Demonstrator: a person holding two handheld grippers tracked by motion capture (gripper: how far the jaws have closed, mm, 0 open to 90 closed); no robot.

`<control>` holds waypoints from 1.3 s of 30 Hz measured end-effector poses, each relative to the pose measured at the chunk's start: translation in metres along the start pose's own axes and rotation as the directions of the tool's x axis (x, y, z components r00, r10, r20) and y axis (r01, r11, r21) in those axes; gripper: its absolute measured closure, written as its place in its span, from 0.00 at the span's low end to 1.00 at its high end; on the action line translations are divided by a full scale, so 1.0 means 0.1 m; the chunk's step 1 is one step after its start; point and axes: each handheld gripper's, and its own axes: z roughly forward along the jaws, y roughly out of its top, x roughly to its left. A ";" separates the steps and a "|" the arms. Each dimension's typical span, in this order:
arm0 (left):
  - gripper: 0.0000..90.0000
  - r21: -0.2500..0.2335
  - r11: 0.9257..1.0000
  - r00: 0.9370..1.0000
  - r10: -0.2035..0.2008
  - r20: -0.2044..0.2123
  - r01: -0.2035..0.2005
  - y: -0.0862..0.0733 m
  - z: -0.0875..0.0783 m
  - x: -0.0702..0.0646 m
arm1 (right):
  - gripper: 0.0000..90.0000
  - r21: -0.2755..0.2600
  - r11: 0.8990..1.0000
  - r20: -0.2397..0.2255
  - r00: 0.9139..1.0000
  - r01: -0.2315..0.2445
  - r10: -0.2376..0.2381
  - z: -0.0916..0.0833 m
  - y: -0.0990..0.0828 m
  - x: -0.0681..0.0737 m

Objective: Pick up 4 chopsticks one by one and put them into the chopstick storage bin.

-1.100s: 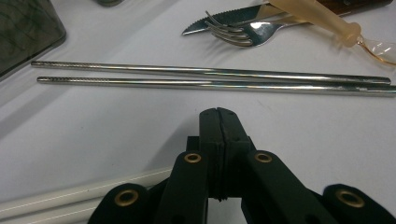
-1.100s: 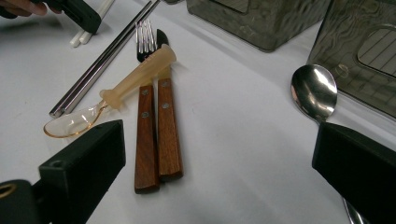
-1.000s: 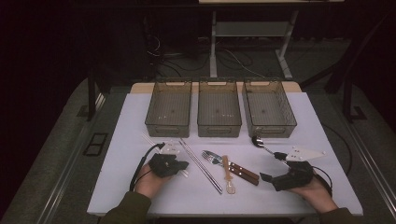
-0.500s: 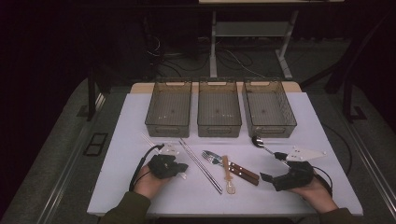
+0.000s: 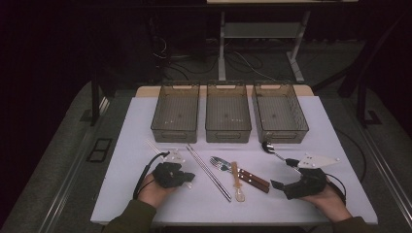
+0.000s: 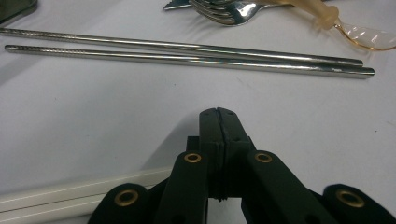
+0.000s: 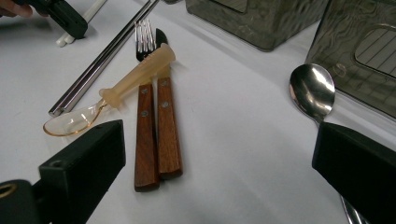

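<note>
**Grippers at rest beside the cutlery**

The left gripper (image 5: 187,175) rested on the white table (image 5: 121,145) with its jaws pressed together, empty, pointing at the steel chopsticks (image 6: 187,53) lying just ahead. The right gripper (image 5: 282,174) stood with jaws wide apart, nothing between them. Before it lay two wooden-handled utensils (image 7: 156,133) side by side, an amber plastic spoon (image 7: 116,91) across them, and a metal spoon (image 7: 312,88) beside its right jaw.

White desk (image 5: 145,194); three smoky grey see-through bins (image 5: 228,112). Silver steel chopsticks (image 6: 187,53), silver spoon (image 7: 312,89), a fork and knife with reddish-brown wooden handles (image 7: 156,133), an amber translucent plastic spoon (image 7: 116,91), white chopsticks (image 5: 154,146). Both grippers' fingers (image 6: 218,128) are black.
</note>
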 end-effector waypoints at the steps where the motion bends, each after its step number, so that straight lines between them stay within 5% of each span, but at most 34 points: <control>1: 0.99 0.003 1.000 1.000 0.002 0.002 -0.002 0.00 -0.01 0.00 | 0.03 0.000 1.000 0.000 1.000 -0.001 0.001 0.00 0.00 0.00; 39: 0.99 0.044 0.999 1.000 -0.011 -0.009 0.012 -0.19 -0.21 -0.10 | 0.03 0.004 1.000 0.005 1.000 0.007 -0.007 -0.01 -0.01 0.02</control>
